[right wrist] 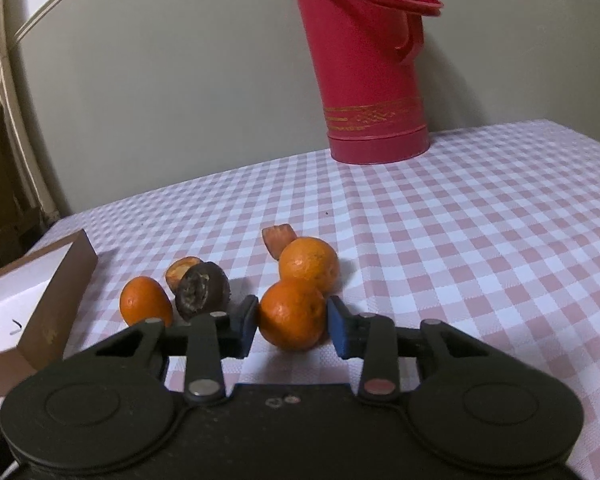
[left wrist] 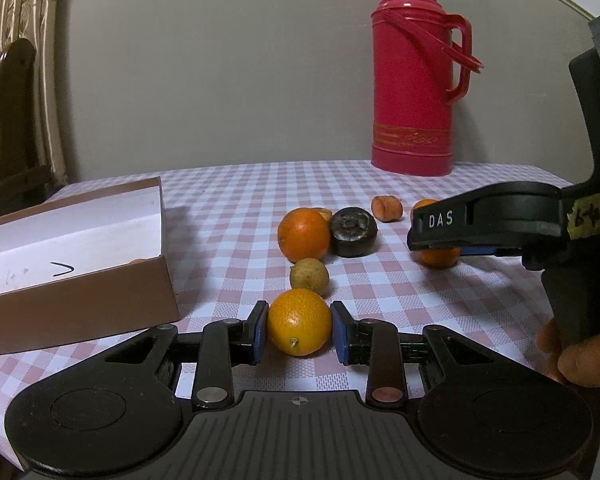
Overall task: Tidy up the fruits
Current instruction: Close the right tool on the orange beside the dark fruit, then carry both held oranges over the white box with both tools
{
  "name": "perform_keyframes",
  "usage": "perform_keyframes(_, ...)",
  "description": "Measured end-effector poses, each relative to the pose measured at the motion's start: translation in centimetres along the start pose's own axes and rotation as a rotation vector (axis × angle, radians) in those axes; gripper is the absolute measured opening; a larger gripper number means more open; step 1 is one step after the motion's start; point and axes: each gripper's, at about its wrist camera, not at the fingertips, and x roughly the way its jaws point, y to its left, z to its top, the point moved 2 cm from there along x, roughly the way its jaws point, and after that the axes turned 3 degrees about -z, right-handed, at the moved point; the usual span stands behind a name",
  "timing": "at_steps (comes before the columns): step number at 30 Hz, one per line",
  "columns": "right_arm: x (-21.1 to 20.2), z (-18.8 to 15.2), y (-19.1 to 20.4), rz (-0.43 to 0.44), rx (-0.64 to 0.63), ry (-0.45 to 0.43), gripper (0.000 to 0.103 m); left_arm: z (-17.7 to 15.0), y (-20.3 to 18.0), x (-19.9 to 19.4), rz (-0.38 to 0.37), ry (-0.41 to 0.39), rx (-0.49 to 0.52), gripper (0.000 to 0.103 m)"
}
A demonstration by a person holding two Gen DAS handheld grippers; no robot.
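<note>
The left gripper [left wrist: 299,330] squeezes a small yellow-orange fruit [left wrist: 299,322] at 6 o'clock on the checked cloth [left wrist: 228,216], a view that alone shows the little green-brown fruit [left wrist: 309,277], while the right gripper [right wrist: 293,326] pinches an orange [right wrist: 293,314] just at 6 o'clock of another orange [right wrist: 309,265].

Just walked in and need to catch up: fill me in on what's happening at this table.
A person is sorting fruit with a hand-held claw in each hand. The left claw is shut on a small yellow-orange citrus beside the open brown box. The right claw is clamped on an orange mandarin, with another mandarin right behind it. More fruit, including a dark one, lies on the checked tablecloth in front of a red thermos.
</note>
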Motion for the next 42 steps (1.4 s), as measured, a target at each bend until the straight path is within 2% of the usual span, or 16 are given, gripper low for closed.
perform_keyframes(6, -1.7, -0.6, -0.2, 0.033, -0.012, -0.012, 0.028, 0.0, 0.0, 0.0, -0.004, 0.001, -0.002, 0.033)
perform_keyframes(14, -4.4, -2.2, 0.0, 0.064, -0.044, 0.015, 0.028, -0.3, -0.1, -0.4, -0.008, -0.008, 0.012, 0.033)
perform_keyframes(23, -6.8, -3.1, 0.4, 0.062, -0.046, 0.003, 0.028, -0.5, 0.2, -1.5, -0.03, -0.013, 0.021, 0.033)
perform_keyframes(31, -8.8, -3.7, 0.8, 0.082, -0.058, -0.015, 0.028, 0.3, 1.4, -3.2, -0.038, -0.049, -0.007, 0.033)
perform_keyframes(42, -10.8, -3.8, 3.2, 0.16, -0.099, -0.062, 0.028, 0.8, 4.4, -6.1, -0.023, -0.107, -0.034, 0.033)
